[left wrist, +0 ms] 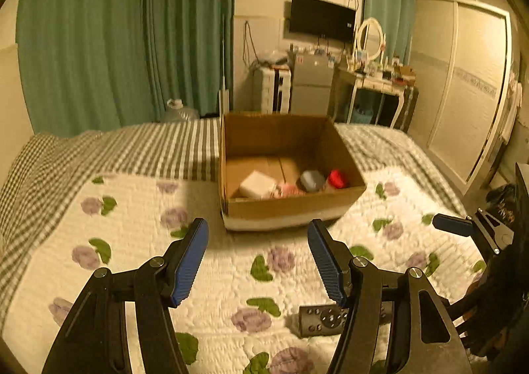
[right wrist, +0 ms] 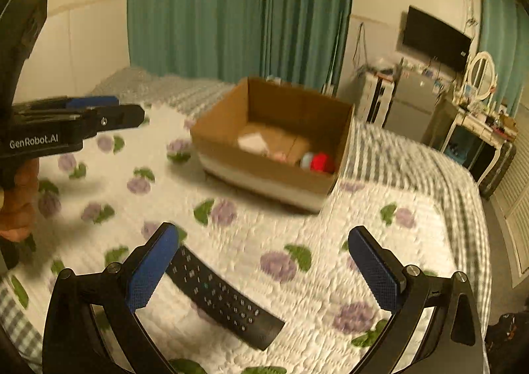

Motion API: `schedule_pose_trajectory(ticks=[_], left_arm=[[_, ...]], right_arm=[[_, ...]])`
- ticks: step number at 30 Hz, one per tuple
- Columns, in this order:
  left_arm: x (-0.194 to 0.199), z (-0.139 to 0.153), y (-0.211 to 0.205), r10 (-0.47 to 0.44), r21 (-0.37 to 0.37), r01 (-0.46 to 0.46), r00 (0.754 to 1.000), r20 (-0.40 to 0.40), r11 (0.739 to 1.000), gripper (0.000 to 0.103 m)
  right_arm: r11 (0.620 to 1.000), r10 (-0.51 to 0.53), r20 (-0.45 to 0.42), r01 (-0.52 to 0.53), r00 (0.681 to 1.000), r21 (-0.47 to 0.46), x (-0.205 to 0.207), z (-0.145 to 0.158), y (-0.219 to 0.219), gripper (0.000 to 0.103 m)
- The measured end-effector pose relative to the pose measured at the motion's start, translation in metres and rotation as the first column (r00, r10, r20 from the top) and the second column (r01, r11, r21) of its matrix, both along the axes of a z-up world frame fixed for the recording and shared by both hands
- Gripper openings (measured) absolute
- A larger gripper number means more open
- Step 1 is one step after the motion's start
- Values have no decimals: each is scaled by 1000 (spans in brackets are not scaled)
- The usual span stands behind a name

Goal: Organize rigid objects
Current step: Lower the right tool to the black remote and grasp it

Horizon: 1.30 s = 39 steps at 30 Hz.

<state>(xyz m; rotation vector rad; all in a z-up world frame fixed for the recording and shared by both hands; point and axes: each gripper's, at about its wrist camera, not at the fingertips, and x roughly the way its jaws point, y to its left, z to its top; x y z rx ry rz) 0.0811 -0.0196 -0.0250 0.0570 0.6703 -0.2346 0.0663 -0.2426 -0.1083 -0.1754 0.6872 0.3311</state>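
An open cardboard box (left wrist: 291,208) stands on the bed; it also shows in the right wrist view (right wrist: 264,172). Inside lie a white block (left wrist: 258,185), a pink item (left wrist: 289,190), a grey-blue object (left wrist: 312,179) and a red object (left wrist: 338,178). A black remote (right wrist: 224,298) lies on the floral quilt between my right gripper's fingers, near the left one; part of it shows in the left wrist view (left wrist: 322,319). My right gripper (right wrist: 264,271) is open and empty above it. My left gripper (left wrist: 258,261) is open and empty, short of the box.
The bed has a white floral quilt (left wrist: 139,242) over a grey checked sheet (left wrist: 148,149). Green curtains (left wrist: 132,37), a TV (left wrist: 322,18), a small fridge (left wrist: 312,83) and a cluttered dressing table (left wrist: 377,76) stand behind. The left gripper's body (right wrist: 66,129) shows at left in the right wrist view.
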Motion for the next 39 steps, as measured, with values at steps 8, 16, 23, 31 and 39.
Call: schedule_pose_trajectory(ticks=[8,16,23,31,39], left_arm=[[4,-44,1,10,27,-7,994,-108,1000,63],[6,-74,2,33,65,-21,984,-176,998,63],[17,-104,4,47,85,-26,965,-260,996,51],[16,-110,3,29,64,-11,954,-298,998,39],[2,-92,-3,10,54,4,964,-266,999,36]], right_arm=[[992,95,-157,-106,983,-62,6,-51,16,103],[978,110,-282,-155,953,-141,20,-96,36,103],[980,126,-335,-170,934,-106,35,-112,44,98],[987,152,-358,-162,921,1,33,-109,42,38],[997,75,-345,-70,935,27,21,-96,28,37]])
